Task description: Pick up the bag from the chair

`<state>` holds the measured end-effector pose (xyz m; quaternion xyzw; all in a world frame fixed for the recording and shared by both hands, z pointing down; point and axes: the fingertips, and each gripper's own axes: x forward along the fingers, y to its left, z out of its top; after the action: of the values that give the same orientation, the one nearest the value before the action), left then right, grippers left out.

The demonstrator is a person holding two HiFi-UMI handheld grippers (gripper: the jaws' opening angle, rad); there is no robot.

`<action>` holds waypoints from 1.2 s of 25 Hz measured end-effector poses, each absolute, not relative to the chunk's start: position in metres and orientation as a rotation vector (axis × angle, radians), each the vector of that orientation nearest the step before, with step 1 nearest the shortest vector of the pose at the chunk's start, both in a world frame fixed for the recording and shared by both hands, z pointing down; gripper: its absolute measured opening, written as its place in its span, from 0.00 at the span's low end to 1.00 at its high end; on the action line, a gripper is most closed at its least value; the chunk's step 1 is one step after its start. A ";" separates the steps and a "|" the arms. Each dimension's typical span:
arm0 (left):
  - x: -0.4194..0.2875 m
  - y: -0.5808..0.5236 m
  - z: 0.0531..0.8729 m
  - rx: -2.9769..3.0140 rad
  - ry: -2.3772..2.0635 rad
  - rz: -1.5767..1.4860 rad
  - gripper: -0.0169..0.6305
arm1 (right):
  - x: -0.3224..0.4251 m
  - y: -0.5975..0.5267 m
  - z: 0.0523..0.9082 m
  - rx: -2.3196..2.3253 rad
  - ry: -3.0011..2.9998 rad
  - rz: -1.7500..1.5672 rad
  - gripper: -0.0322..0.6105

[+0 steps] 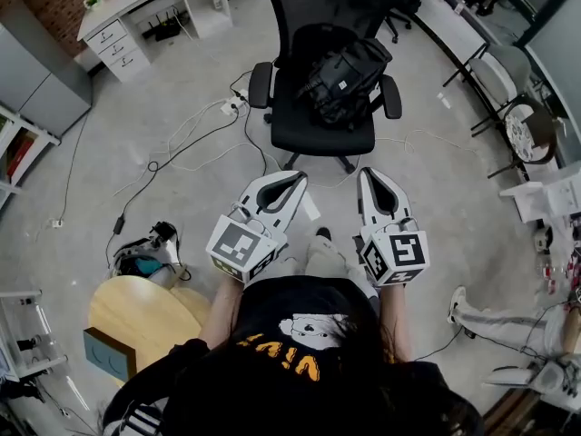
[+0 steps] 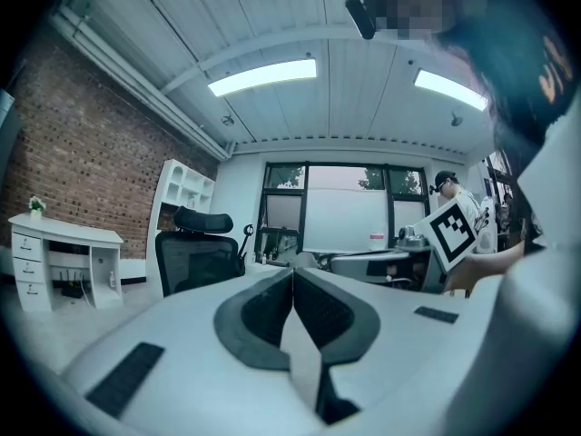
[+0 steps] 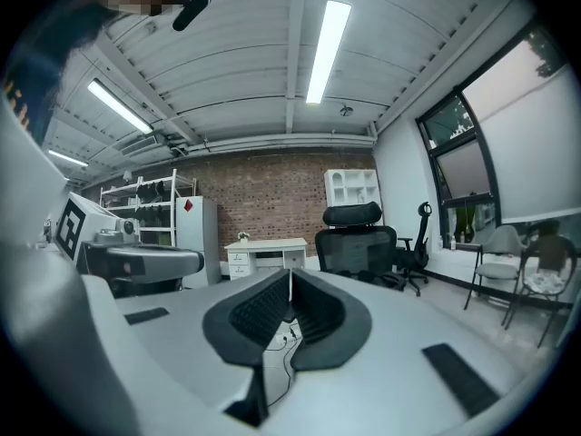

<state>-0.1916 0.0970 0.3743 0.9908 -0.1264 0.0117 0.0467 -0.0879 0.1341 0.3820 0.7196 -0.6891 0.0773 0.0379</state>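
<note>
A black bag (image 1: 343,78) lies on the seat of a black office chair (image 1: 320,127) at the top middle of the head view. My left gripper (image 1: 297,179) and right gripper (image 1: 367,174) are held side by side in front of me, well short of the chair. Both point toward it. The left gripper (image 2: 293,269) has its jaws pressed together with nothing between them. The right gripper (image 3: 290,273) is likewise shut and empty. The chair's backrest (image 2: 194,257) rises behind the left jaws and the same backrest (image 3: 356,243) shows past the right jaws. The bag is hidden in both gripper views.
Cables (image 1: 195,139) trail over the grey floor left of the chair. A white desk (image 1: 150,12) stands at the back left. A round wooden table (image 1: 136,312) is at my left. More chairs (image 1: 522,121) and a small table stand to the right.
</note>
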 end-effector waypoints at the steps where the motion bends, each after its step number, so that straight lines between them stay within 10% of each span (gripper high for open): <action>1: -0.190 0.095 0.375 3.021 -0.385 0.035 0.04 | -0.087 0.132 0.382 2.204 -2.113 0.239 0.06; 30: 0.060 -0.070 0.388 2.975 -0.441 0.126 0.04 | 0.154 -0.052 0.420 2.081 -2.240 0.422 0.06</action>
<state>0.0601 -0.0697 0.3875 0.9862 -0.1462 0.0418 0.0656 0.1543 -0.0522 0.4204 0.6740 -0.7254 0.1368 0.0277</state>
